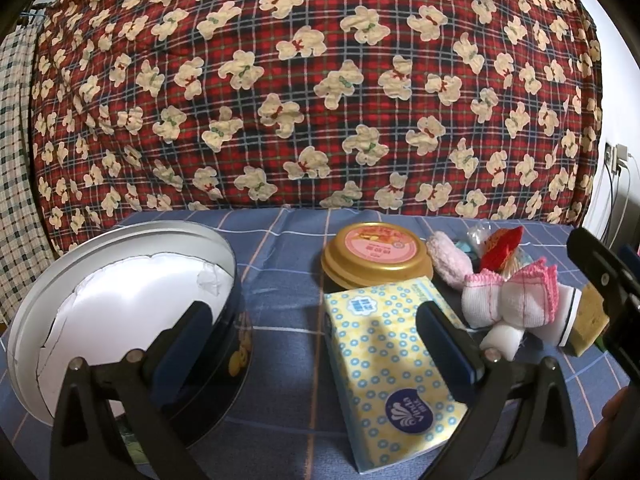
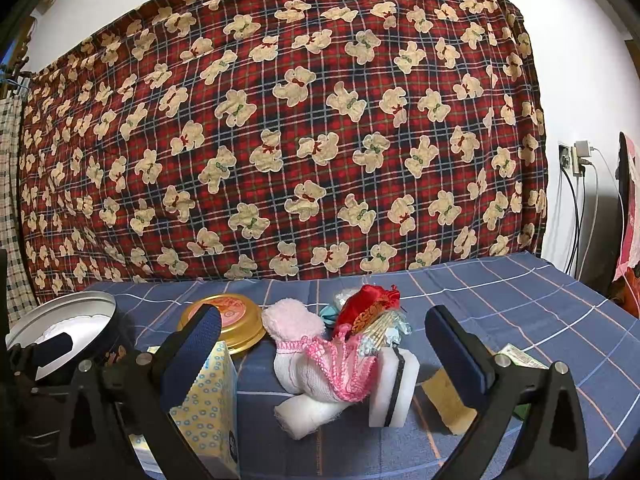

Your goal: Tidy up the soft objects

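Observation:
A yellow tissue pack point(image 1: 390, 368) lies on the blue checked cloth point(image 1: 280, 320), under and beside the right finger of my open left gripper point(image 1: 316, 336). The round tin point(image 1: 120, 304), lined with white paper, sits by its left finger. A pile of soft things lies to the right: a white-and-pink knitted cloth point(image 2: 324, 364), a pink fluffy piece point(image 2: 292, 322), a red pouch point(image 2: 368, 304), a white sponge point(image 2: 394, 388) and a white roll point(image 2: 308, 412). My right gripper point(image 2: 320, 344) is open, with this pile between and beyond its fingers. The tissue pack point(image 2: 208, 404) stands by its left finger.
A gold lid point(image 1: 376, 256) rests behind the tissue pack. A yellow-brown sponge point(image 2: 448, 404) lies right of the white sponge. A red bear-print blanket point(image 2: 280, 140) hangs behind the table. Wall sockets with cables point(image 2: 576, 160) are at the right.

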Motion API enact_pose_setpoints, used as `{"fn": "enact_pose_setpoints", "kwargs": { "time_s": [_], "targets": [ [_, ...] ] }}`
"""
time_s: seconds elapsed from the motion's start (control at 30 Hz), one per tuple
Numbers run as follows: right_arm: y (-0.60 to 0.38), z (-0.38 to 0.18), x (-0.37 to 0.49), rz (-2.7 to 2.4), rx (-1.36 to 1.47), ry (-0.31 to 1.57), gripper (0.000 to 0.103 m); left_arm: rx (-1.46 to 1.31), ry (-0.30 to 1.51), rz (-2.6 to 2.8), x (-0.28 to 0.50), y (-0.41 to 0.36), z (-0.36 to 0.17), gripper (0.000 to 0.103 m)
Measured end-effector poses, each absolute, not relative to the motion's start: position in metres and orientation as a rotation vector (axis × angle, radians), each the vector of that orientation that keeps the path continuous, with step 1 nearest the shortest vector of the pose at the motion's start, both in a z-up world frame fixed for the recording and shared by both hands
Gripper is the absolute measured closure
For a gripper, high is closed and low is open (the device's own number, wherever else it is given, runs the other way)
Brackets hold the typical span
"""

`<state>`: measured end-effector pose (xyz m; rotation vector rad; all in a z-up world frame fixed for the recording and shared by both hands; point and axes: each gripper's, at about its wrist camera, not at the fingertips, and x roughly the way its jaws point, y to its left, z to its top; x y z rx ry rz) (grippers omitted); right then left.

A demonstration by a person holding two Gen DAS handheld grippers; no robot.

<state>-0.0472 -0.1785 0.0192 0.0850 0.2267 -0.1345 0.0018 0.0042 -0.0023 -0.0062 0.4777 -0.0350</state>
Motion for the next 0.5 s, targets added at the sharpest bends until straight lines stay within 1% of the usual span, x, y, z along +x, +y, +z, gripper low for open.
{"fn": "enact_pose_setpoints", "kwargs": {
  "time_s": [0.5],
  "targets": [
    [-0.1802,0.0216,-0.0493,-0.141,0.081,0.216,0.0,-0.005,0.477,-0.035,0.0017,0.0046,-0.0023,0.0]
  ]
}}
